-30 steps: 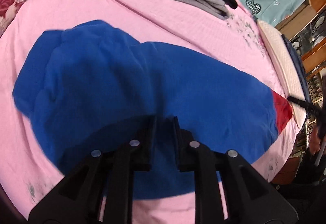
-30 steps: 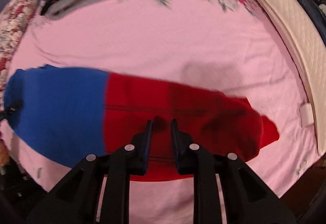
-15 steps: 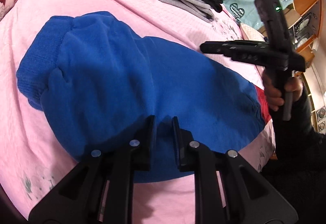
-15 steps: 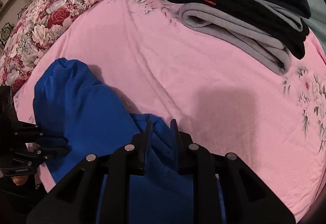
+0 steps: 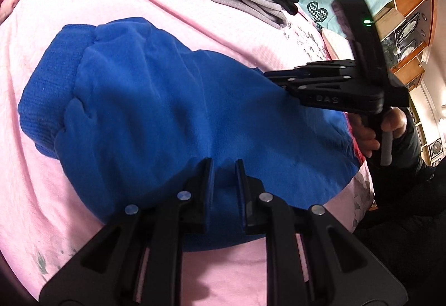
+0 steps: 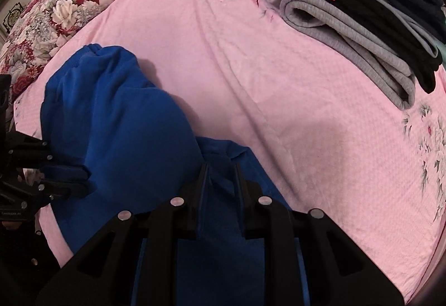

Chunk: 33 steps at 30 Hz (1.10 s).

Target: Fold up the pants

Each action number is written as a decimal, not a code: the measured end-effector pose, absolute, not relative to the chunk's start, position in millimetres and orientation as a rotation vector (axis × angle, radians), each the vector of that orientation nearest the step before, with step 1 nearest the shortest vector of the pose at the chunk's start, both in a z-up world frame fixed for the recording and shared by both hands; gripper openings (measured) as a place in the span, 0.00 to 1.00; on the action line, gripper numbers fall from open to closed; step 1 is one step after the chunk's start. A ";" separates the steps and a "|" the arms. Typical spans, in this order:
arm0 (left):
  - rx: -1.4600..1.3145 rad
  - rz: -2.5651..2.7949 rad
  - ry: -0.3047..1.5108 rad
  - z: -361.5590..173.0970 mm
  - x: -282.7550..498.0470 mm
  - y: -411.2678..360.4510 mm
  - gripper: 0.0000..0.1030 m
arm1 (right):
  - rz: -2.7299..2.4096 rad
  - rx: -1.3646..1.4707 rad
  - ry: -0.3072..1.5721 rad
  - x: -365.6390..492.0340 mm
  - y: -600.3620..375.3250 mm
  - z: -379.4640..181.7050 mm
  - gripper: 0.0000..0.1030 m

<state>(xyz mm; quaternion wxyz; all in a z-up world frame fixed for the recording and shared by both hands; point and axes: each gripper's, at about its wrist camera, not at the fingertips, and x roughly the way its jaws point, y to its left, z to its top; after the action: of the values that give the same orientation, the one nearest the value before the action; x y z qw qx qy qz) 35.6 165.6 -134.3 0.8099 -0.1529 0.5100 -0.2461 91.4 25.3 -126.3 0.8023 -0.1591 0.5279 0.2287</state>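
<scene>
- The blue fleece pants (image 5: pixel 172 116) lie bunched in a soft mound on the bed's pink quilted bedspread (image 5: pixel 217 24), ribbed waistband or cuff at the far left, a sliver of red fabric (image 5: pixel 355 151) just showing at the right edge.
- The left hand-held gripper (image 5: pixel 224 166) stands with its jaws narrowly apart and blue fleece between them; it appears to pinch a fold at the near edge.
- The right hand-held gripper (image 6: pixel 220 169) is likewise narrowly set over a ridge of blue cloth at the mound's right part, seemingly nipping it; in the left view it reaches in from the right, held by a hand (image 5: pixel 370 133).
- Judged step: one half looks doubled over the other, a fold being laid down.
- Next move calls for settling the carried layer flat, edges matched, then letting go and smoothing.
- A stack of folded dark and grey garments (image 6: pixel 368 13) sits well apart, beyond.
</scene>
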 end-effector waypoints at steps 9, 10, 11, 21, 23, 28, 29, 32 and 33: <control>-0.325 -0.516 1.087 -132.9 32.9 165.9 0.15 | 0.505 -0.358 1.072 94.8 24.1 -109.9 0.04; -0.324 -0.513 1.087 -132.8 33.1 165.6 0.15 | 0.481 -0.335 1.048 101.7 19.9 -100.5 0.04; -0.324 -0.509 1.088 -132.5 33.2 165.0 0.15 | 0.462 -0.311 1.036 111.0 15.6 -93.9 0.04; -0.322 -0.471 1.111 -109.8 41.9 165.4 0.15 | 0.476 -0.295 1.129 141.9 19.3 -121.5 0.26; -0.289 -0.484 1.060 -86.6 47.5 161.5 0.16 | 0.452 -0.218 1.112 136.0 2.0 -106.3 0.29; -0.318 -0.543 1.039 -58.4 104.7 115.5 0.44 | 0.367 -0.074 1.015 94.7 -63.3 -54.1 0.40; -0.323 -0.571 1.078 -65.6 120.4 100.0 0.28 | 0.363 -0.049 1.021 80.5 -74.4 -53.0 0.40; -0.295 -0.584 1.206 -97.6 156.5 62.0 0.01 | 0.395 -0.022 1.053 35.6 -89.1 -66.5 0.31; -0.254 -0.548 1.232 -110.5 166.9 49.3 0.01 | 0.411 -0.035 1.066 20.8 -88.4 -72.2 0.16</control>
<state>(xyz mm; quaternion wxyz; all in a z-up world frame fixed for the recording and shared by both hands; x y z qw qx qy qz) 166.9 49.3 -110.5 0.7736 -0.1171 0.5689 -0.2532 20.8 -88.4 -72.2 0.8410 -0.0165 0.5046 0.1945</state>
